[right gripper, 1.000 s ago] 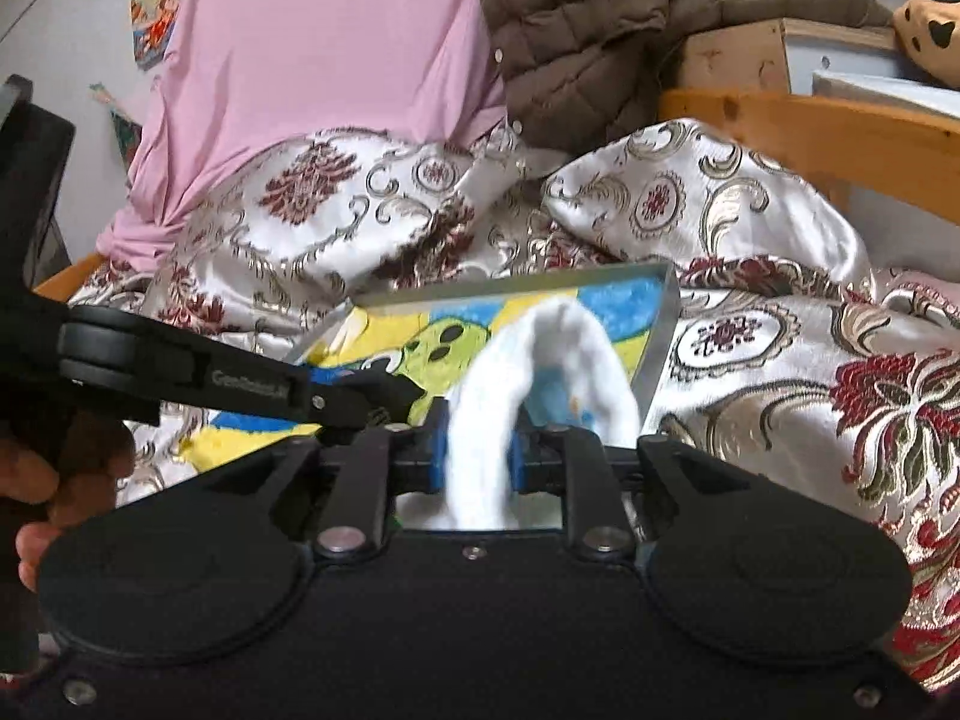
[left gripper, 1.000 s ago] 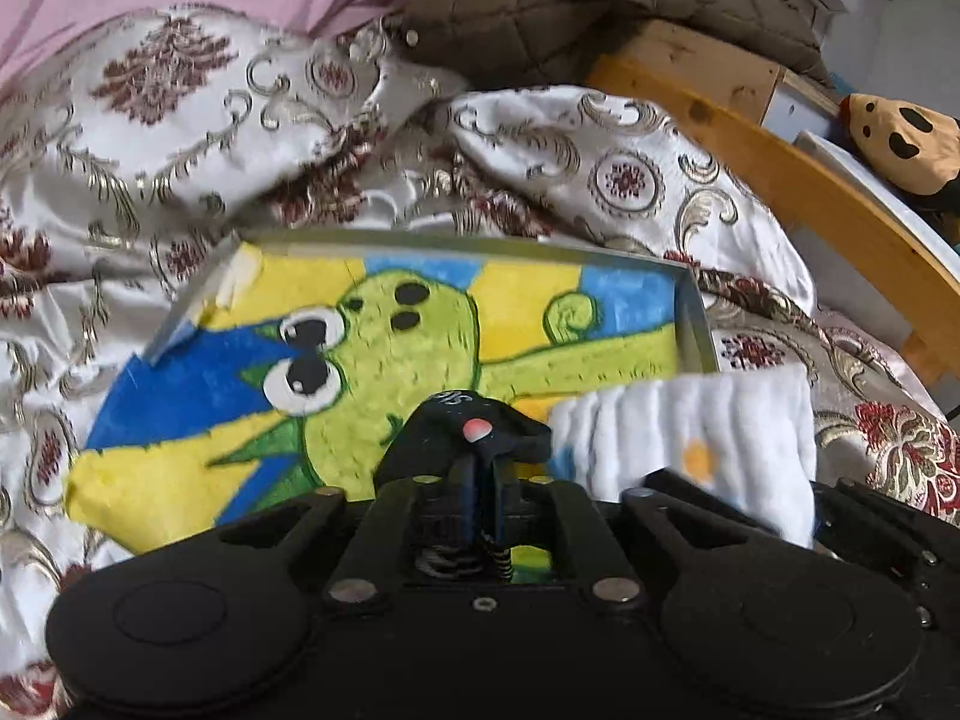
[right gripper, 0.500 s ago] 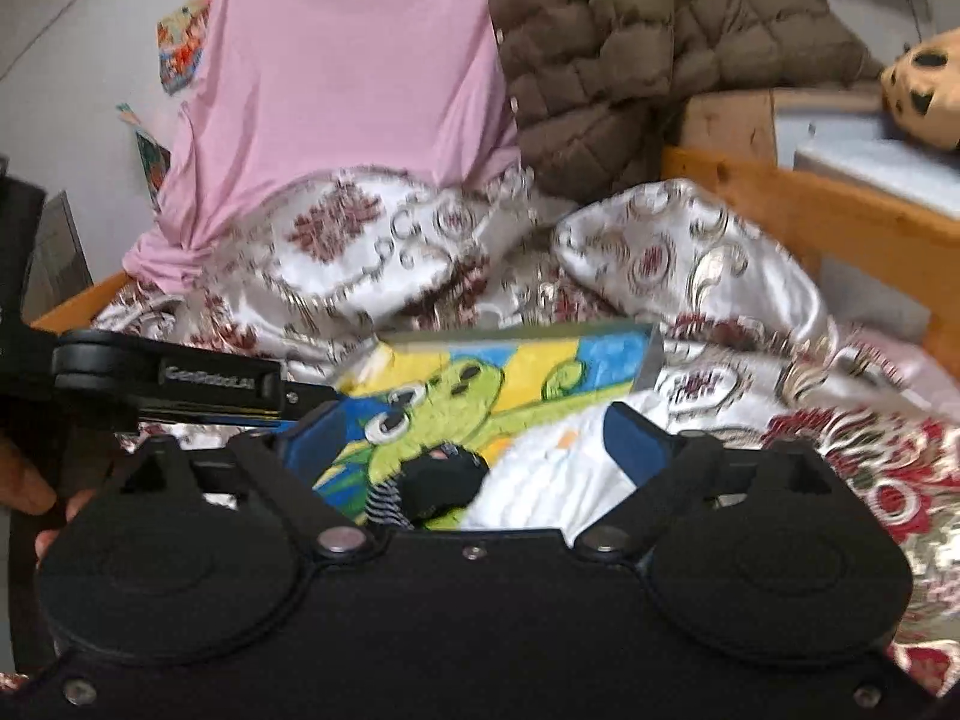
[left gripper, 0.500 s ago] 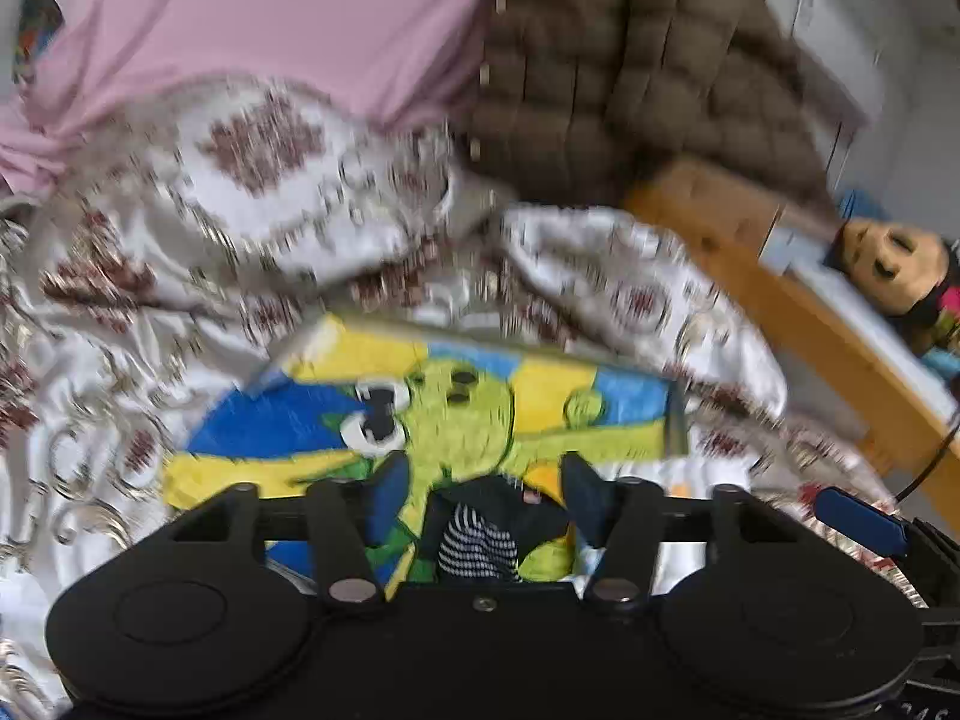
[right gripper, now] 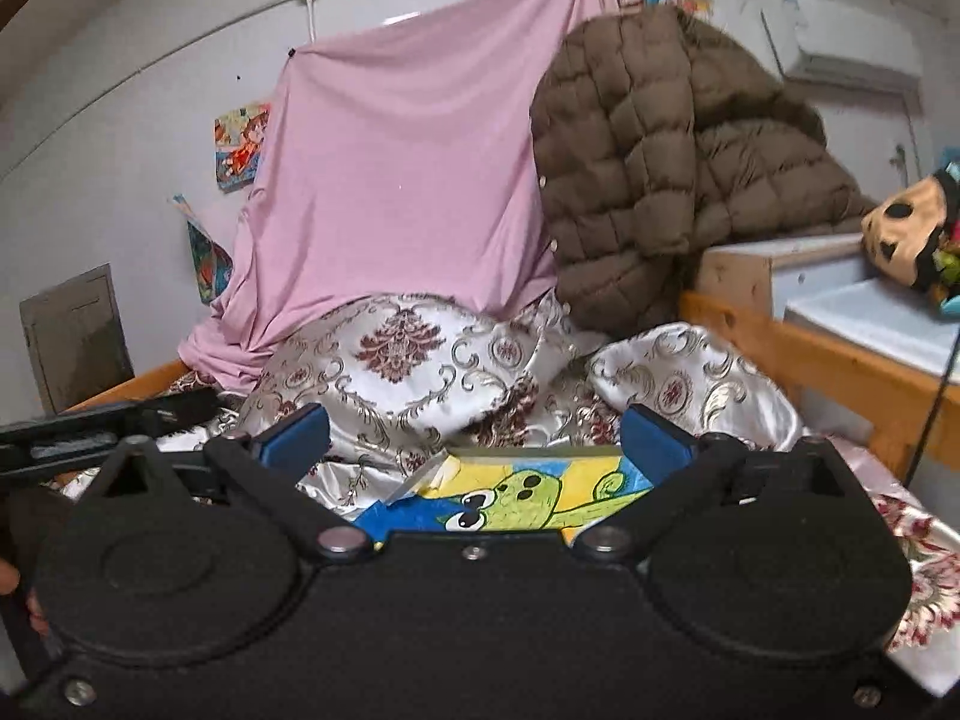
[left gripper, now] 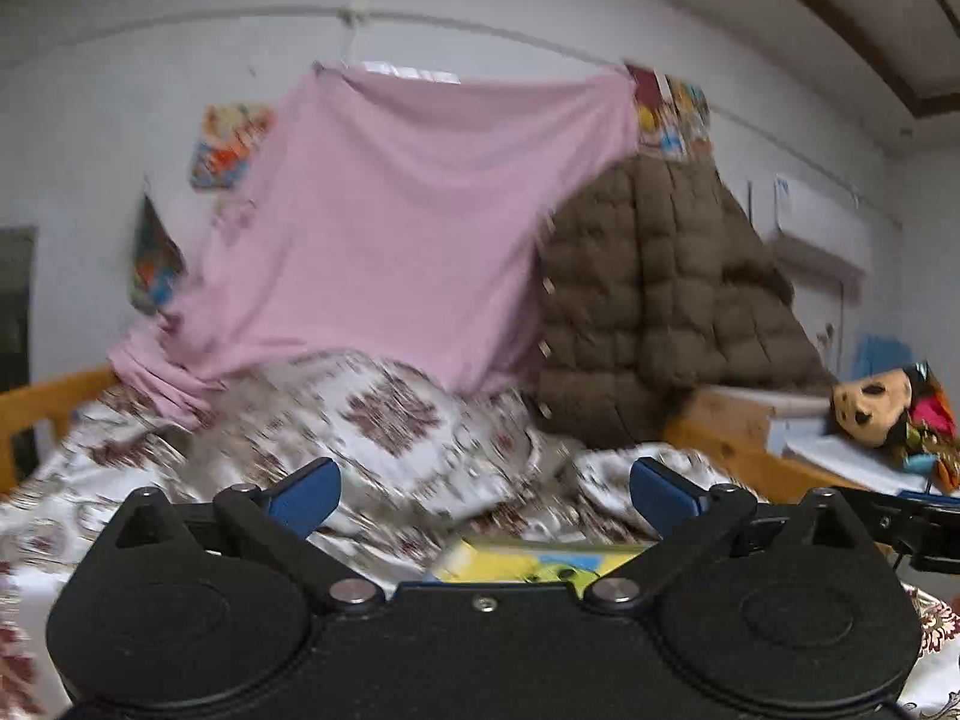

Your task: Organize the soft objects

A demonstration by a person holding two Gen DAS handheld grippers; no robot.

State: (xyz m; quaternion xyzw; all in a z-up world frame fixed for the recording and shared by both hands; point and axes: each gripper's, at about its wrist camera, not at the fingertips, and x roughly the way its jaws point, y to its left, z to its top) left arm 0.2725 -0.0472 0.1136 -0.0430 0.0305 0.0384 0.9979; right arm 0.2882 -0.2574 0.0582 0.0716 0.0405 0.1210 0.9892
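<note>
Both grippers stand wide open with nothing between their blue pads: I see the left gripper [left gripper: 483, 495] and the right gripper [right gripper: 474, 438] each raised above the bed and looking toward the wall. Under them, on the quilt [right gripper: 414, 360], lies the tray [right gripper: 528, 489] with its green cartoon figure; in the right view its far edge and far corners show between the pads, and in the left view only a thin strip of it [left gripper: 540, 558] peeks over the gripper body. The near part of the tray is hidden by both gripper bodies, so I cannot tell what soft things lie in it. At the head of the bed a pink sheet [right gripper: 408, 180] hangs from the wall, and beside it on the right a brown jacket [right gripper: 660, 150] slumps against it. A plush toy [right gripper: 906, 234] sits on the shelf past the right rail. The left view is blurred.
</note>
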